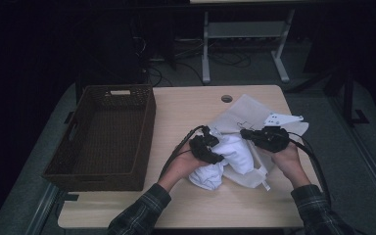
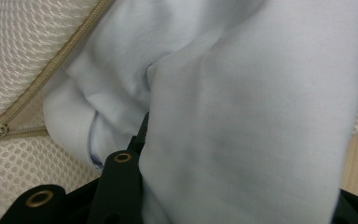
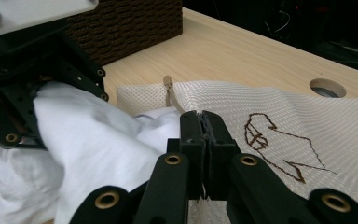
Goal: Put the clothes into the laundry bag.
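A bunched white garment (image 1: 231,157) lies on the table, partly on a white mesh laundry bag (image 1: 250,113). My left gripper (image 1: 206,147) is shut on the garment; in the left gripper view the cloth (image 2: 242,116) bulges between the jaws beside one black finger (image 2: 121,172), and the bag's zipper (image 2: 51,70) runs at upper left. My right gripper (image 3: 204,122) is shut on the mesh bag's edge (image 3: 270,107) by the opening, next to the garment (image 3: 88,140). A brown stitched drawing (image 3: 270,140) marks the bag.
A brown wicker basket (image 1: 147,128) stands on the table's left side, empty as far as I can see. A round cable hole (image 1: 226,98) sits near the table's far edge. Bare wood (image 1: 186,110) lies between basket and bag. Desk legs and cables stand beyond.
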Available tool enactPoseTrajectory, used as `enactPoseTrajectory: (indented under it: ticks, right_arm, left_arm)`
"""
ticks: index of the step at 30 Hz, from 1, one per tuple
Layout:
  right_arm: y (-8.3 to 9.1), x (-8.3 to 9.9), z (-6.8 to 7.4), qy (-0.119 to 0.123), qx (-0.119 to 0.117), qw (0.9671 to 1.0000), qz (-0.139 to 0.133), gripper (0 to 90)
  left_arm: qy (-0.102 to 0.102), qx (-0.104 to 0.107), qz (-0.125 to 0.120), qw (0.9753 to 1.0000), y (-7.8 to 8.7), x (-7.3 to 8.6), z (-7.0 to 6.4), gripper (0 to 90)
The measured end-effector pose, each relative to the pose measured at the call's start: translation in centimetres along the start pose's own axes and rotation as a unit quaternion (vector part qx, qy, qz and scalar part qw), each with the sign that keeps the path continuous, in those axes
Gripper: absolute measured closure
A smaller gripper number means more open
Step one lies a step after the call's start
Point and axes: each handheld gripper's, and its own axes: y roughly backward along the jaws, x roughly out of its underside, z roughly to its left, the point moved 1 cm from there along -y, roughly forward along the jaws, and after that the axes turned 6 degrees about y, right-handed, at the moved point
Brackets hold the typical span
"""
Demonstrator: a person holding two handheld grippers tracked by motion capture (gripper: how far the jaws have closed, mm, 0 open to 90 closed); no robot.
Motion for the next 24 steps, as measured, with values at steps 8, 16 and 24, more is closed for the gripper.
enactPoseTrajectory:
  ticks: [8, 16, 24]
  right_arm:
    - [-0.2, 0.0, 0.1, 0.000, -0.001, 1.0000, 0.002, 87.4]
    - [-0.5, 0.0, 0.4, 0.003, -0.004, 1.0000, 0.006, 87.4]
    - [-0.7, 0.1, 0.4, 0.003, -0.006, 0.9999, 0.008, 87.4]
  left_arm:
    - [0.020, -0.005, 0.000, 0.9998, -0.5, -0.2, 0.6, 58.7]
    - [0.046, -0.020, 0.009, 0.9987, -1.7, -0.8, 1.0, 58.5]
    - [0.068, -0.032, 0.010, 0.9971, -2.9, -1.4, 1.1, 57.9]
